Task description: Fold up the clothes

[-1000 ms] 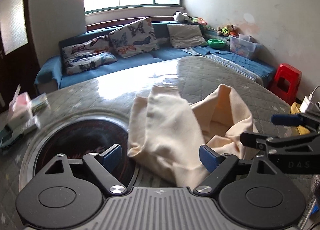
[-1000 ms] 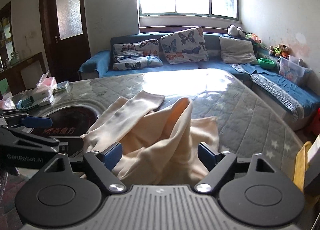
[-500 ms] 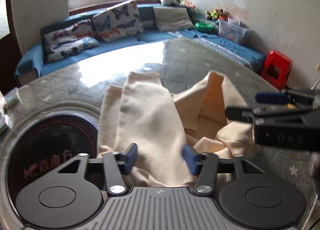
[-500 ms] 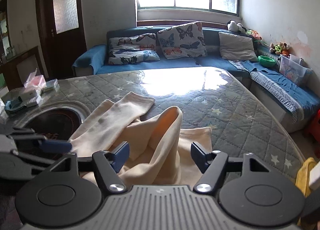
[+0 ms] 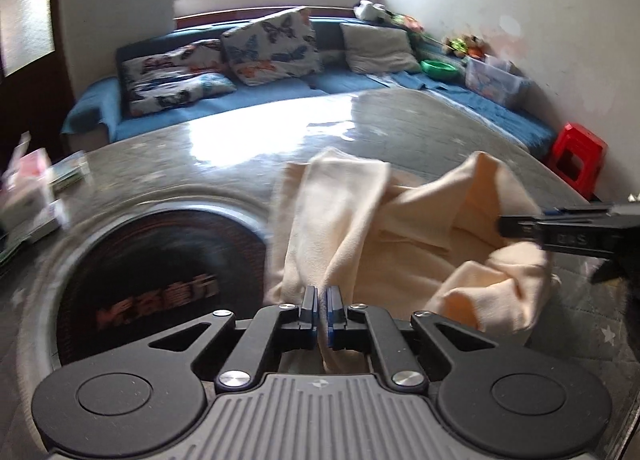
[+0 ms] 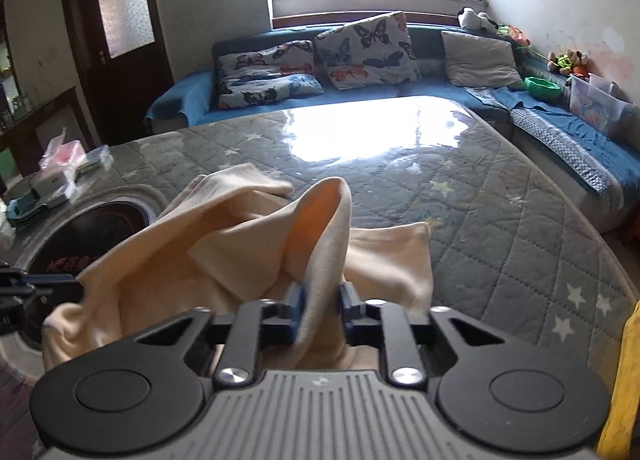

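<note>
Black round inset (image 5: 160, 268) with reddish lettering is seen at the left of the quilted, star-printed counter (image 6: 500, 219); its lettering is legible only in the left wrist view. Cream, soft garment (image 5: 384, 227) lies crumpled beside the inset. Left tool (image 5: 322, 300) is pressed together, pinching a thin garment edge. Right tool (image 6: 322, 302) is closing on a raised fold. A door (image 6: 120, 19) is shown fully only in the right wrist view.
</note>
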### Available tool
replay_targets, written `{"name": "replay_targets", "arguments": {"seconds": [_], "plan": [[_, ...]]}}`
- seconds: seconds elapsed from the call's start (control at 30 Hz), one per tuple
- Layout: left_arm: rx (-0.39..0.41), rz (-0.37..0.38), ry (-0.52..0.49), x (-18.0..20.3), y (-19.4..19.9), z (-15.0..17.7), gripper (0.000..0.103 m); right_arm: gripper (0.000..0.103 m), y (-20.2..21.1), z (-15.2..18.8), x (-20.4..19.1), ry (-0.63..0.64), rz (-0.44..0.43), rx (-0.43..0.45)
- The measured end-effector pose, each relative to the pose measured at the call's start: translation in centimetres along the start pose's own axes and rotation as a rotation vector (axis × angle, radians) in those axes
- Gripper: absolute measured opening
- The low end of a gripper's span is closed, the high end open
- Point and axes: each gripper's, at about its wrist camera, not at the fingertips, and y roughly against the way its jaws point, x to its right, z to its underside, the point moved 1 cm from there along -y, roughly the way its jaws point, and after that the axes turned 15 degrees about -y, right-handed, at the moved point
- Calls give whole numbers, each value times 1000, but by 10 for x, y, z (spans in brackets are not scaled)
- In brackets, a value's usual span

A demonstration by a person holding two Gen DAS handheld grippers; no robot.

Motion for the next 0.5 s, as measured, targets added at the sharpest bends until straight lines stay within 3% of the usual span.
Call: {"name": "replay_targets", "arguments": {"seconds": [0.23,0.5], "plan": [[-13,-92,90,-36,52,44,1,8,29,23,-19,41,-91,-1],[-66,-163,122,-55,108,115,1,9,60,67,-60,196,-179,-72]]}}
